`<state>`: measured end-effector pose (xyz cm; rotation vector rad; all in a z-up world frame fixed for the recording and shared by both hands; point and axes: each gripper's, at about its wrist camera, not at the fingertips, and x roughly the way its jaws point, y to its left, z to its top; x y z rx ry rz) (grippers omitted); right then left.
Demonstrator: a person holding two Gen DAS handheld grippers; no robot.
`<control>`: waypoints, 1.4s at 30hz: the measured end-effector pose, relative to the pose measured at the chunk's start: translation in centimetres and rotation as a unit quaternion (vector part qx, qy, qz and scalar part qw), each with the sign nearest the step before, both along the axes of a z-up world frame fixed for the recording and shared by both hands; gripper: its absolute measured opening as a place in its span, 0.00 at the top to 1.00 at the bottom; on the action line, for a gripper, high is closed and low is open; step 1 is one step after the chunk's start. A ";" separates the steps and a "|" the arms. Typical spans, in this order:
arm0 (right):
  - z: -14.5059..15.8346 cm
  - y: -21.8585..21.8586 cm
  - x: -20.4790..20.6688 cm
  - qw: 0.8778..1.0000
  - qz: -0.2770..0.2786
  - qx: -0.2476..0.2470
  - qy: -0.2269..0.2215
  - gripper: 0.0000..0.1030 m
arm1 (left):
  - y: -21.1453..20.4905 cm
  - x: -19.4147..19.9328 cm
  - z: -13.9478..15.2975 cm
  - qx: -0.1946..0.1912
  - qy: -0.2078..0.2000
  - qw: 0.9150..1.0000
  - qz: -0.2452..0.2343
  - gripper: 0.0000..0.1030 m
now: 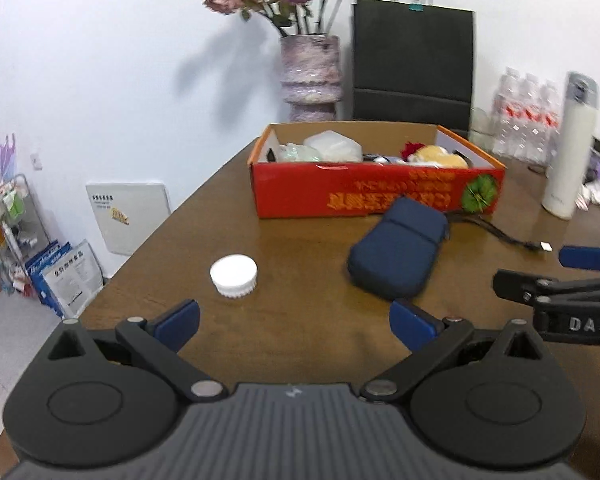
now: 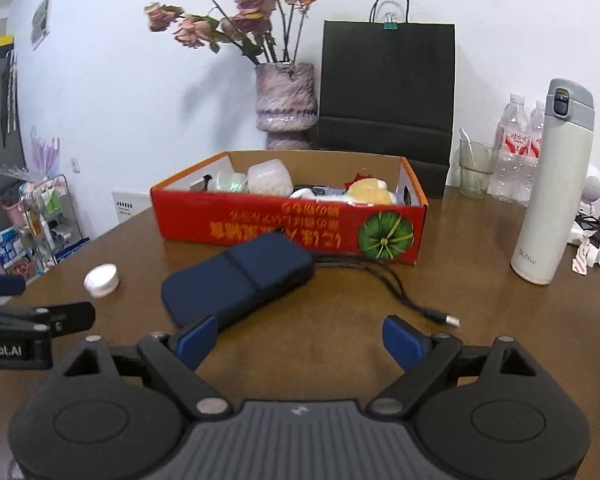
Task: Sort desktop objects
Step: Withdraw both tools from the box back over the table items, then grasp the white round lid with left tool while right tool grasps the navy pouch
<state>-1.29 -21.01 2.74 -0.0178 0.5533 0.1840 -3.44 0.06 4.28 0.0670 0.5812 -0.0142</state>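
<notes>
Navy pouch (image 2: pixel 238 280) lies flat, long axis toward red box (image 2: pixel 288 224)

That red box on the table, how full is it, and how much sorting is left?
Done: the red box already holds several items. In hand: nothing; both the left gripper and right gripper are open and empty. Left: the blue pouch and white cap lie loose on the table.

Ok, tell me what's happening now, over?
Left tool open, empty. Right tool open, empty. Blue pouch and white cap on table, outside red box. Black cable trails beside pouch.
</notes>
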 end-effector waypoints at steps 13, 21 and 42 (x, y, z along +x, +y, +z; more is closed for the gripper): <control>-1.0 1.0 -2.7 1.000 0.004 0.001 0.005 0.13 | -0.1 -2.2 -1.9 -0.005 0.021 1.000 -0.017 0.00; -0.9 0.4 -1.9 1.000 0.009 0.028 0.005 0.13 | 2.9 -0.3 -2.2 -0.029 0.021 0.999 0.027 0.00; -2.8 5.2 13.4 0.987 -0.092 0.103 0.084 0.22 | 6.6 11.6 -3.5 -0.059 0.058 0.997 -0.008 0.60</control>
